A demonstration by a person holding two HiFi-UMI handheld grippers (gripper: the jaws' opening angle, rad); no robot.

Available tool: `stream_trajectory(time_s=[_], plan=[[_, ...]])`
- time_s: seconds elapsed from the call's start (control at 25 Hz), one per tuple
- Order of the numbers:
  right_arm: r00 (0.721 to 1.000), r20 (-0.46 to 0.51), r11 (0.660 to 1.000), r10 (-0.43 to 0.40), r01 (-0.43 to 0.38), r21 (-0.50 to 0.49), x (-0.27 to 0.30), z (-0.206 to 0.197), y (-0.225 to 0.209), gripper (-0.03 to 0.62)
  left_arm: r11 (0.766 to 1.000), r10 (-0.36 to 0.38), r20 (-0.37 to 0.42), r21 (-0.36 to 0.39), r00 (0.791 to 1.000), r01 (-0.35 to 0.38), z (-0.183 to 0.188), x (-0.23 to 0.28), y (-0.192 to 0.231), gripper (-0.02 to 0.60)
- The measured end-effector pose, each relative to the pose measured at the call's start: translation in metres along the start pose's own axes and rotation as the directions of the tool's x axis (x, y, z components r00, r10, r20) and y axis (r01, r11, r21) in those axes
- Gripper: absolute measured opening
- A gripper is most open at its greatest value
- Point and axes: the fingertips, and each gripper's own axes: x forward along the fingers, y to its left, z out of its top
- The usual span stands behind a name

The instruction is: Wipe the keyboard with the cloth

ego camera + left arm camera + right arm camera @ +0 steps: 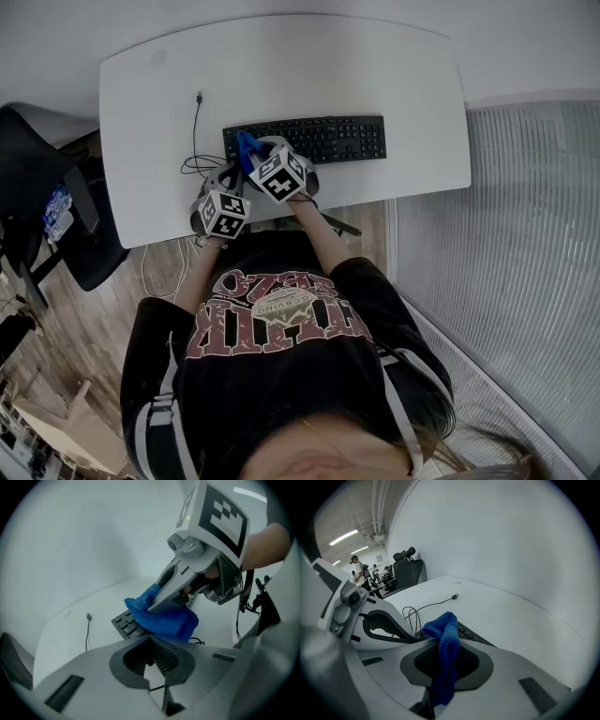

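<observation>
I'm pinching the cloth [445, 634] in my right gripper [443, 656] over the keyboard's [347, 139] left end, my left gripper [151, 651] hovering closed and empty beside that end.

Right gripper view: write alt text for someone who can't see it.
The right gripper has its jaws clamped on a blue fabric cloth, whose end sticks up over one end of a black keyboard. The keyboard lies on a white desk, with a thin black cable beyond it and the left gripper at the left.

Grey left gripper [151, 640] and right gripper [440, 645] each carry 1 white cube [279, 174] with black square markers behind the jaws; behind them, a black shirt [272, 380] with maroon-and-white print.
</observation>
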Motion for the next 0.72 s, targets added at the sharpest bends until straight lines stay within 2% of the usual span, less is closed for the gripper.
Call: stream_trajectory(time_s=[0.72], plan=[[1.0, -0.011, 0.999, -0.015, 0.015, 0.048, -0.026, -0.033, -0.04, 0.064, 1.0, -0.022, -0.002, 0.02, 1.0, 0.022, 0.035, 0.023, -0.028, 0.04]])
